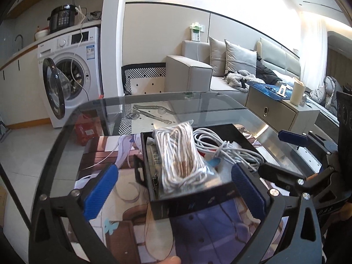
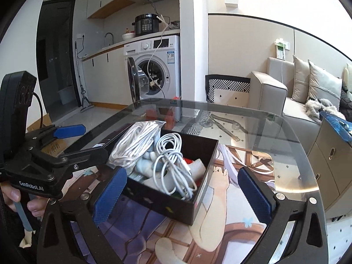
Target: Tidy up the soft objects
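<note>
A black open box (image 1: 198, 202) (image 2: 167, 202) stands on a printed mat on the glass table. It holds a bagged bundle of white cord (image 1: 178, 156) (image 2: 134, 145), a loose coil of white cable (image 1: 224, 145) (image 2: 173, 162) and some small soft items underneath. My left gripper (image 1: 175, 189) is open, its blue pads on either side of the box's near end without pressing on it. My right gripper (image 2: 182, 198) is open too, spread wide just in front of the box's near corner. Each gripper shows in the other's view, the right gripper (image 1: 283, 154) and the left gripper (image 2: 81, 143), flanking the box.
The round glass table (image 1: 154, 103) carries a printed picture mat (image 2: 231, 231). Beyond its far edge stand a patterned chair (image 1: 143, 74), a washing machine (image 2: 154, 66) with its door open, a grey sofa (image 1: 189, 70) and a low cabinet (image 1: 275, 110).
</note>
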A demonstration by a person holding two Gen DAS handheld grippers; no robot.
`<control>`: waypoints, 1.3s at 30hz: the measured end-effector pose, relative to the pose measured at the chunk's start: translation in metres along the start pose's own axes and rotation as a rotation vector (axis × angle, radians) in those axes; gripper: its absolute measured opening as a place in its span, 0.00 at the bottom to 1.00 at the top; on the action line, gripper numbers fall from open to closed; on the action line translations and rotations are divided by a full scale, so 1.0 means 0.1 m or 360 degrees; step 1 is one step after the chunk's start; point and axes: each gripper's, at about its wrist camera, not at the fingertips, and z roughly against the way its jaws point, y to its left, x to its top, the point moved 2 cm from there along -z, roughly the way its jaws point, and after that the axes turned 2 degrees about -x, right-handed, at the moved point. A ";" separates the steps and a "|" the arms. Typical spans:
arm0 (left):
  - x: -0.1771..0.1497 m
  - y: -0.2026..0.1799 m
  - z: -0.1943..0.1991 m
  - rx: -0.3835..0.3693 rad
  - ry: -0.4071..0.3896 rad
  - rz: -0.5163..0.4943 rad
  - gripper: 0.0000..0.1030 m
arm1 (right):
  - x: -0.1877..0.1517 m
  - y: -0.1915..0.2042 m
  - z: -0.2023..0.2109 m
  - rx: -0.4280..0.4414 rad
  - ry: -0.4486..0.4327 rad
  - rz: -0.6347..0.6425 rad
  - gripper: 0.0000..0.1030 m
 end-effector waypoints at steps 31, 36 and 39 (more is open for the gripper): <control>-0.31 -0.06 0.08 0.0151 -0.0181 0.0010 1.00 | -0.33 0.13 0.26 -0.0049 -0.0179 -0.0044 0.99; -0.33 -0.05 0.04 0.0152 -0.0169 0.0026 1.00 | -0.33 0.13 0.29 -0.0052 -0.0205 -0.0043 0.99; -0.33 -0.05 0.04 0.0158 -0.0177 0.0026 1.00 | -0.33 0.13 0.30 -0.0053 -0.0211 -0.0045 1.00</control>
